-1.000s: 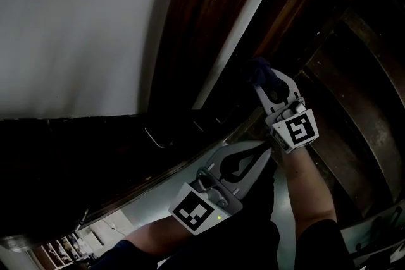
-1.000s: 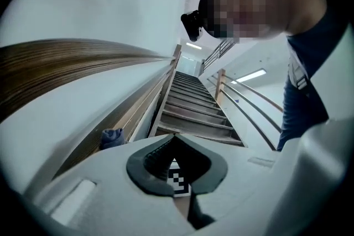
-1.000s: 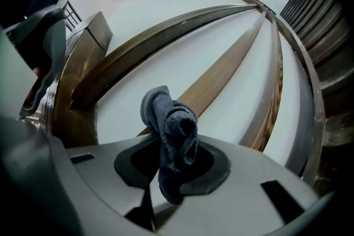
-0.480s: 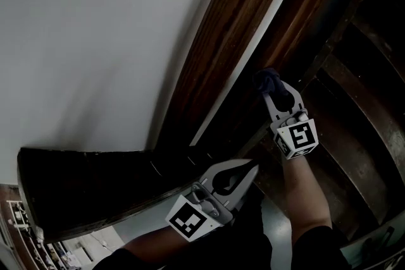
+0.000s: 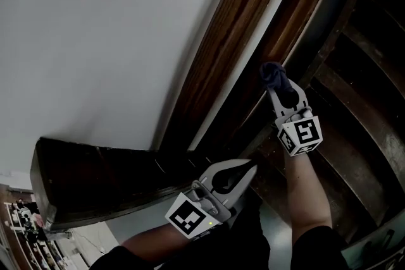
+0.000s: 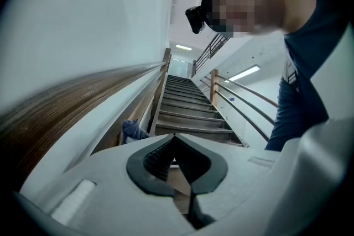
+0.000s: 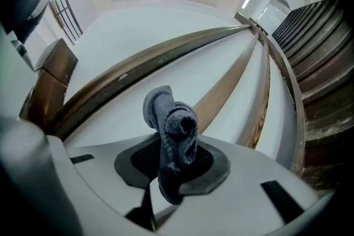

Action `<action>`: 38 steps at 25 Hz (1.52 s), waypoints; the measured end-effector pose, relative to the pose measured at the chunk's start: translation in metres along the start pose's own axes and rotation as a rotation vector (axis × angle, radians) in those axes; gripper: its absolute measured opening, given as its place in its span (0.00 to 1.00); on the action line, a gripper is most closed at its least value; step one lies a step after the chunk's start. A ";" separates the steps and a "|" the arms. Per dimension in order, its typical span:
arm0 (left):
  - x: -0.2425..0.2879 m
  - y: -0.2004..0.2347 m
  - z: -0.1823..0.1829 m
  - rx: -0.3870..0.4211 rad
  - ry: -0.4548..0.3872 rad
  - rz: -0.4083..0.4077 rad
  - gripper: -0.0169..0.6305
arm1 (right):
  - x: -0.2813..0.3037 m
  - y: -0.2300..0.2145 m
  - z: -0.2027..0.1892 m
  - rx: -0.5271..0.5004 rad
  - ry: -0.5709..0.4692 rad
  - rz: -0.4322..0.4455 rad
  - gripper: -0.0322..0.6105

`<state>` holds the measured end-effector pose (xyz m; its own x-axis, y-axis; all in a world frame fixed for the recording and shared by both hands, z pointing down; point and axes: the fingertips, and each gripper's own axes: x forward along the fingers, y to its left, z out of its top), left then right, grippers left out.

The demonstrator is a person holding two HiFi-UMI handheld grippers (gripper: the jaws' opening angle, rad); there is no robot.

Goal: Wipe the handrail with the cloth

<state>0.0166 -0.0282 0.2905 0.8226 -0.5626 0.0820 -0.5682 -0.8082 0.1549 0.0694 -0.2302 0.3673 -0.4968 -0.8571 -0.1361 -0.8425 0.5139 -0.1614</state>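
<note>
Nearest me, the L gripper [image 5: 247, 166] hangs low, jaws together on nothing, parked clear of the work, I'd guess. The R gripper [image 5: 278, 88] clamps the cloth [image 7: 172, 135] bunched at its tips, so the wad leads toward the handrail [image 5: 235, 38] (contact unclear from overhead). Only the R gripper view shows the rail curving on upstairs.

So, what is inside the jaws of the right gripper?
A bunched blue-grey cloth is clamped between the jaws of the right gripper and sticks out beyond them. The part pinched inside the jaws is covered, so the cloth's full shape cannot be seen.
</note>
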 end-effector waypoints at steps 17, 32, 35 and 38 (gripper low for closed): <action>-0.142 -0.075 0.047 -0.002 -0.076 -0.109 0.03 | -0.135 0.174 0.075 -0.005 0.063 0.018 0.20; -0.318 -0.140 0.078 -0.019 -0.120 -0.228 0.03 | -0.234 0.382 0.144 -0.043 0.075 0.078 0.20; -0.334 -0.142 0.079 -0.026 -0.136 -0.227 0.03 | -0.245 0.412 0.149 -0.040 0.074 0.111 0.20; -0.352 -0.144 0.080 -0.047 -0.153 -0.224 0.03 | -0.253 0.453 0.148 -0.044 0.088 0.173 0.20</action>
<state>-0.1931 0.2725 0.1603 0.9128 -0.3936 -0.1088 -0.3681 -0.9084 0.1981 -0.1555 0.2245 0.1836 -0.6494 -0.7570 -0.0719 -0.7505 0.6533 -0.0998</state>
